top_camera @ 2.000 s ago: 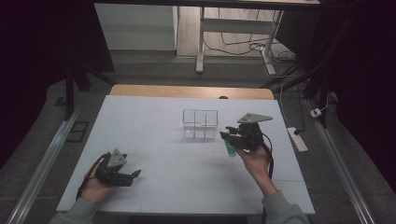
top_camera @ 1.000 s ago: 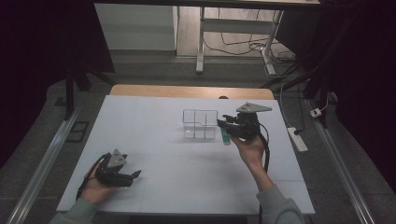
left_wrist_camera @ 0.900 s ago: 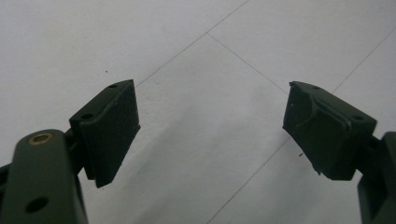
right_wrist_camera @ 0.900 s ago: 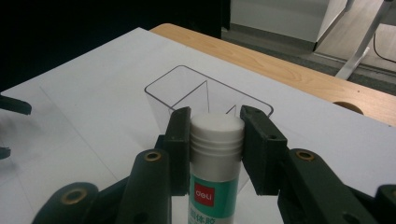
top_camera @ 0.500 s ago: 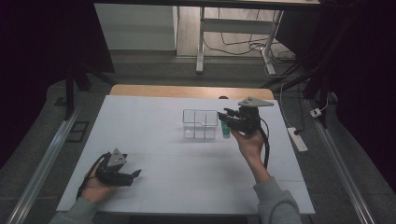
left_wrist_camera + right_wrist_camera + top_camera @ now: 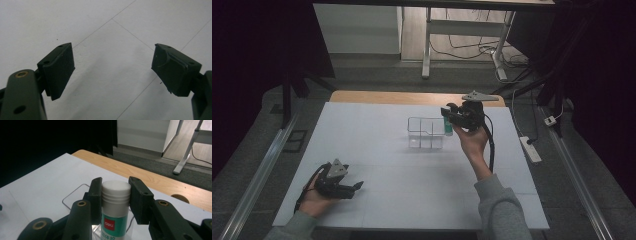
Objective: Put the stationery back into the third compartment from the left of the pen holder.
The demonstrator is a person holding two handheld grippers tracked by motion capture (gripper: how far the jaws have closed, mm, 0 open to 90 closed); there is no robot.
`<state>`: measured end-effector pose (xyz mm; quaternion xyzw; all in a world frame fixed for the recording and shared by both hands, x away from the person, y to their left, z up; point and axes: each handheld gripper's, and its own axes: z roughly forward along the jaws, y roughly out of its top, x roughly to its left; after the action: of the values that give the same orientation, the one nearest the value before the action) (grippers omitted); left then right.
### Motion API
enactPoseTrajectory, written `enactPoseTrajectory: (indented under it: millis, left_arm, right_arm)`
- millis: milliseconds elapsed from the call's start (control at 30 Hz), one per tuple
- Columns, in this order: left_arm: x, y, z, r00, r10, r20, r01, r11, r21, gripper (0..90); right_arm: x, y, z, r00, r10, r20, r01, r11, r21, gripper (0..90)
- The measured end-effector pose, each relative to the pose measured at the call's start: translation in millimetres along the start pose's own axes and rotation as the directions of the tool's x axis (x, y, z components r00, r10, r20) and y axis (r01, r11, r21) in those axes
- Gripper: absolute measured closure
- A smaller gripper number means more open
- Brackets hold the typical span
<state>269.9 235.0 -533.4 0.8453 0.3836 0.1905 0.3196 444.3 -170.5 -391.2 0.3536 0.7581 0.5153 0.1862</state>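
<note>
Right gripper view: glue stick, white cap up, long axis upright, pinched just below the cap by the right claw, apparently for lowering into the clear divided box just beside it at mid-table. Left claw: jaws spread, holding nothing, resting near the white table front edge, probably idle.
</note>
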Motion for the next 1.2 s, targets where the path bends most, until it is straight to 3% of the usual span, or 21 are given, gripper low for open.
enactPoseTrajectory:
  millis: [600, 800, 867, 1200]
  left_arm:
    - [-0.4, 0.1, 0.3, 1.0000, 0.007, 0.005, -0.007, 1.0000, 0.003, 18.2]
    - [-0.9, -0.2, -0.2, 1.0000, 0.008, 0.003, -0.008, 1.0000, 0.002, 18.2]
    - [-0.9, -0.4, -0.1, 0.9999, 0.010, 0.004, -0.010, 0.9999, 0.004, 18.1]
    - [-1.2, -1.0, -0.9, 1.0000, 0.008, 0.004, -0.008, 1.0000, 0.003, 18.2]
  right_arm:
    - [-1.3, 7.5, 32.4, 0.9999, 0.014, 0.001, -0.014, 1.000, -0.010, 64.2]
    - [-7.1, -0.8, 45.7, 0.9995, 0.031, 0.001, -0.031, 0.999, 0.040, 62.6]
    - [-8.1, -3.1, 48.6, 0.9989, 0.046, -0.010, -0.045, 0.997, 0.068, 54.7]
    - [-5.8, -8.9, 35.7, 0.9997, 0.020, -0.013, -0.019, 0.994, 0.103, 47.8]
